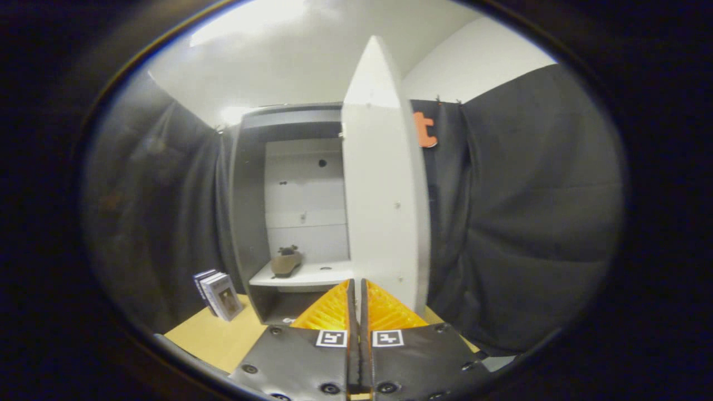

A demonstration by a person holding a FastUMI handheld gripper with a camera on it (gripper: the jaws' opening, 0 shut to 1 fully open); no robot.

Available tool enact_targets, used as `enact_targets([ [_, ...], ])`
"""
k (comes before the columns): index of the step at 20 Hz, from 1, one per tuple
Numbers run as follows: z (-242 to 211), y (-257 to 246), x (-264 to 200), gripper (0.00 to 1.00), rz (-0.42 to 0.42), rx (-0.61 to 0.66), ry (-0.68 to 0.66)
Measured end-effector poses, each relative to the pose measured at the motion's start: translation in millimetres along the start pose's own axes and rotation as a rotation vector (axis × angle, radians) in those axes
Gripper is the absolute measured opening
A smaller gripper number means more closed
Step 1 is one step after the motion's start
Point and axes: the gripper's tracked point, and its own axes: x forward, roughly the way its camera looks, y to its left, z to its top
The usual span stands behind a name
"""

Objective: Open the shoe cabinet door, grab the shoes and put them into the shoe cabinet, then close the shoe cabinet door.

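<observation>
White board fills our forward view: the shoe cabinet door (pixel 384 184) stands swung open, edge-on, just ahead of our claw (pixel 356 295). We see the claw's two fingers pressed together with barely a slit between them and nothing gripped. Left of the door, the shoe cabinet (pixel 248 211) is open, and a brown shoe (pixel 286 262) sits on its shelf. Books (pixel 218 294) lean beside the cabinet on the wooden table (pixel 223 337).

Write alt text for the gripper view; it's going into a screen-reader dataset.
A shoe sits on a shelf inside the shoe cabinet, whose door stands open just ahead of the shut gripper. Books lean beside the cabinet.
</observation>
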Motion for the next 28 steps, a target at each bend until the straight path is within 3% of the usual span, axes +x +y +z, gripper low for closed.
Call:
enact_targets([
  [4, -52.5, 64.3, 19.1, 0.02, 0.127, 0.048, 0.132],
  [7, -112.7, 90.9, 35.0, 0.02, 0.149, 0.052, 0.278],
  [14, -261.4, 137.4, 59.6, 0.02, 0.108, 0.165, 0.619],
  [17, -318.7, 156.2, 71.5, 0.03, 0.086, 0.156, 0.727],
  [28, -424.1, 172.6, 98.5, 0.16, 0.025, 0.018, 0.944],
])
